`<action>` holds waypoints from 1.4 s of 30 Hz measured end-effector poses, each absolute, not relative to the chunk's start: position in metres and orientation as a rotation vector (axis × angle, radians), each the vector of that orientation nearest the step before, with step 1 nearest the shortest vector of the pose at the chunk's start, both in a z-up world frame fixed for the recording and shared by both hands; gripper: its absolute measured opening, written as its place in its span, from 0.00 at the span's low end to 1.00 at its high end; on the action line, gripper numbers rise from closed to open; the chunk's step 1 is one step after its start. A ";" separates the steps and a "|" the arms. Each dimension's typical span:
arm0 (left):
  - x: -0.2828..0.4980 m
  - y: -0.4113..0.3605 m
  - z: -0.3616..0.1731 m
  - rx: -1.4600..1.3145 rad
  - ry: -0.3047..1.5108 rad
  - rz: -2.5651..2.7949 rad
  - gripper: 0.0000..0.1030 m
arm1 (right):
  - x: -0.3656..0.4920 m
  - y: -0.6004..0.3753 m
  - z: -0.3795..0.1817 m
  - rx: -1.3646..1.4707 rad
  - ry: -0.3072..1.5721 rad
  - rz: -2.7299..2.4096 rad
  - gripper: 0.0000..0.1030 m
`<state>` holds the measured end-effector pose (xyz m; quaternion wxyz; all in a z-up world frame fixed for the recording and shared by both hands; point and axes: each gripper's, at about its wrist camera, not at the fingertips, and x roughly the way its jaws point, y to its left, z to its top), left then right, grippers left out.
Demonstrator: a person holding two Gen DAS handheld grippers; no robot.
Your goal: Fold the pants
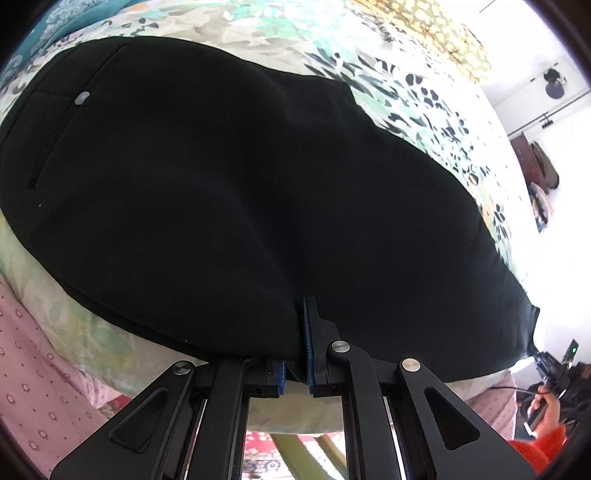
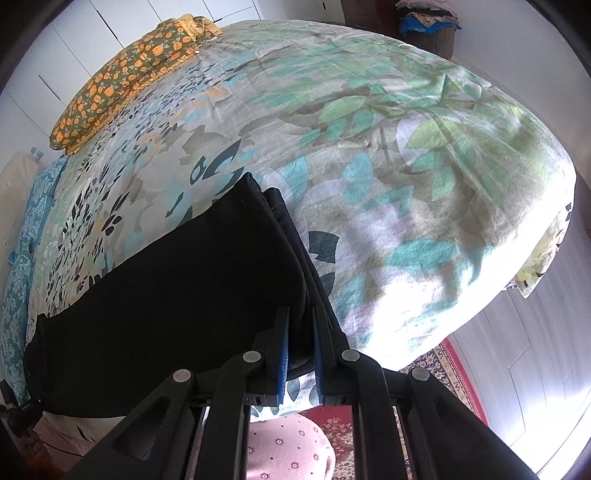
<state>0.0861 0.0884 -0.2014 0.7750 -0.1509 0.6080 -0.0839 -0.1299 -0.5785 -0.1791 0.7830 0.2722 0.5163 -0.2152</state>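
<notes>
1. Two grippers at near edge of bed; black pants (image 1: 240, 192) lie flat on floral cover (image 2: 369, 155), long side running along that edge.
2. Left gripper (image 1: 295, 365): narrow gap, blue pads (image 1: 307, 332) nipping pants' near edge at a crease; left finger mostly hidden under cloth.
3. Right gripper (image 2: 300, 354): also narrow, pads (image 2: 283, 354) either side of a stacked end of the pants (image 2: 177, 302), several layers showing at that end.
4. Left view: zip pocket w/ grey pull (image 1: 81, 98) sits far left on the pants. Far right tip of pants hangs at bed corner; other gripper (image 1: 550, 369) and a hand (image 1: 546, 410) w/ orange sleeve just beyond it.
5. Surface: cover is white w/ teal, green, grey leaves and dark petal marks, lightly wrinkled, sunlit patches on right side in right view.
6. Orange-flower pillow (image 2: 125, 81) at far edge of bed, well apart from pants. Teal patterned cloth (image 2: 22, 258) along left side of bed in right view.
7. Room: white wall panels behind pillow; dark basket (image 2: 432, 33) heaped w/ clothes at far right corner, off the bed.
8. Floor: red patterned rug (image 2: 447, 373) by bed, pale plank floor past it. Pink dotted fabric (image 2: 288, 450) below right gripper, also lower left in left view.
9. Left view far right: white wall w/ dark hanging items, too blown out to name.
</notes>
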 end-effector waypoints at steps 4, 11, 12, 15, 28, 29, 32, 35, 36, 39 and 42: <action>0.085 0.089 -0.201 -0.320 1.319 -0.184 0.08 | -0.129 -0.576 -0.180 0.580 1.117 -0.471 0.12; 0.074 0.106 -0.196 -0.395 1.348 -0.123 0.26 | -0.137 -0.581 -0.176 0.673 1.061 -0.471 0.27; 0.071 0.110 -0.193 -0.400 1.348 -0.108 0.29 | -0.141 -0.582 -0.172 0.693 1.041 -0.482 0.42; 0.060 0.125 -0.179 -0.392 1.340 -0.014 0.35 | -0.153 -0.578 -0.149 0.657 0.972 -0.566 0.62; 0.116 0.108 -0.155 -0.099 1.129 0.043 0.80 | -0.075 -0.463 -0.137 0.567 0.949 -0.311 0.70; 0.115 0.109 -0.169 -0.071 1.168 0.067 0.80 | -0.068 -0.453 -0.146 0.567 0.973 -0.291 0.70; 0.104 0.118 -0.201 -0.022 1.280 0.128 0.83 | -0.064 -0.440 -0.181 0.583 1.069 -0.290 0.70; 0.093 0.122 -0.190 -0.029 1.262 0.126 0.83 | -0.071 -0.440 -0.195 0.623 1.058 -0.292 0.71; 0.090 0.125 -0.185 -0.072 1.236 0.110 0.83 | -0.073 -0.442 -0.194 0.644 1.048 -0.285 0.73; 0.091 0.127 -0.173 -0.178 1.162 0.057 0.83 | -0.075 -0.447 -0.194 0.691 1.019 -0.277 0.76; 0.103 0.114 -0.158 -0.173 1.083 0.002 0.85 | -0.081 -0.448 -0.185 0.707 0.965 -0.277 0.76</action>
